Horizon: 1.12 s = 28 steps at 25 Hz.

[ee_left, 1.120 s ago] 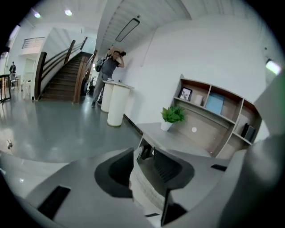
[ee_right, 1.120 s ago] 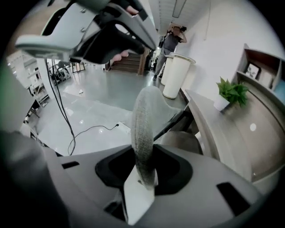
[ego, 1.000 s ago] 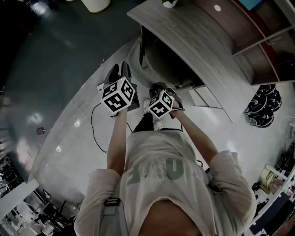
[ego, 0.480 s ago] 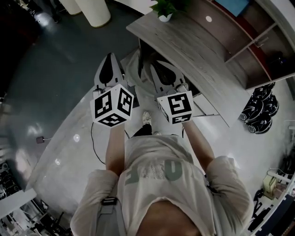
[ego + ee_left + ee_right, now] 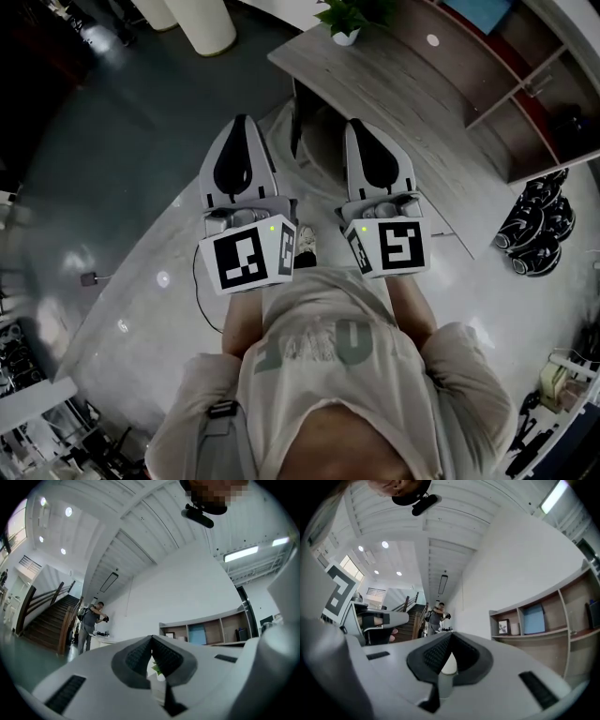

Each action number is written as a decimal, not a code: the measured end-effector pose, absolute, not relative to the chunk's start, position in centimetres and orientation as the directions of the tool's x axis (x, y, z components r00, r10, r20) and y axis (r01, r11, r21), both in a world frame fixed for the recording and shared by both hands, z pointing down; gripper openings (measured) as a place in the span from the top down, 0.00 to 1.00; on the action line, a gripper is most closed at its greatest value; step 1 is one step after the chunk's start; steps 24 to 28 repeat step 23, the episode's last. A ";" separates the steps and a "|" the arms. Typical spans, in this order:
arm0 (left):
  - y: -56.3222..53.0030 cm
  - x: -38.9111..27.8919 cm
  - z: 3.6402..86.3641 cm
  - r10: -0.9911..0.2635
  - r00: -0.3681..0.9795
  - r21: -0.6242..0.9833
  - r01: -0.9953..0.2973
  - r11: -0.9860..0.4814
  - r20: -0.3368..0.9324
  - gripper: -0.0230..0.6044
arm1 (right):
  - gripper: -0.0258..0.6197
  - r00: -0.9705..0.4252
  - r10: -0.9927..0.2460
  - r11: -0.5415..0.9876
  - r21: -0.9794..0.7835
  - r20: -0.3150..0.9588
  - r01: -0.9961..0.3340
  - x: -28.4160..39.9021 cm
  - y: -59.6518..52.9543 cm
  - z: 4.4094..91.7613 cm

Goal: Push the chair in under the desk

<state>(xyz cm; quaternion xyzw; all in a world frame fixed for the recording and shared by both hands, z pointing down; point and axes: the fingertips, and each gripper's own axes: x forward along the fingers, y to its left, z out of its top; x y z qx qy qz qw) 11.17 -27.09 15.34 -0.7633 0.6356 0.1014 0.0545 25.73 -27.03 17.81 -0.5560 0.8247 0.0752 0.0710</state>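
The wood-grain desk (image 5: pixel 394 84) runs across the top of the head view. Under its edge, between my two grippers, only a dark panel and a strip of a grey rounded shape (image 5: pixel 314 141) show; the chair is otherwise hidden behind the grippers. My left gripper (image 5: pixel 242 120) and right gripper (image 5: pixel 361 124) are held side by side, high in front of the person's chest, tips toward the desk. Both are shut with nothing between the pads. In the left gripper view the gripper (image 5: pixel 151 639) looks up at wall and ceiling, as does the one in the right gripper view (image 5: pixel 450 637).
A potted plant (image 5: pixel 342 19) stands on the desk's far end, with wooden shelves (image 5: pixel 506 75) behind. A white pillar (image 5: pixel 202 23) rises at the back left. Dark bags (image 5: pixel 539 234) lie on the floor at right, a cable (image 5: pixel 199 286) at left. A distant person (image 5: pixel 89 625) stands by stairs.
Both grippers have risen from low by the desk opening up toward the head camera and tipped forward. Their jaws have gone from apart to shut.
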 end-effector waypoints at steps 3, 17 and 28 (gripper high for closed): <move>-26.8 11.1 15.4 -0.959 0.178 0.037 -0.981 -0.190 -0.219 0.94 | 0.93 -0.371 -0.904 0.374 0.029 -0.211 -0.927 25.5 -26.6 17.2; -25.3 12.0 14.6 -0.953 0.188 -0.039 -0.982 -0.184 -0.239 0.94 | 0.93 -0.388 -0.892 0.381 0.075 -0.234 -0.922 25.8 -24.7 15.7; -24.7 11.2 13.4 -0.946 0.188 -0.041 -0.982 -0.183 -0.263 0.94 | 0.93 -0.392 -0.879 0.388 0.071 -0.271 -0.919 25.1 -23.6 13.9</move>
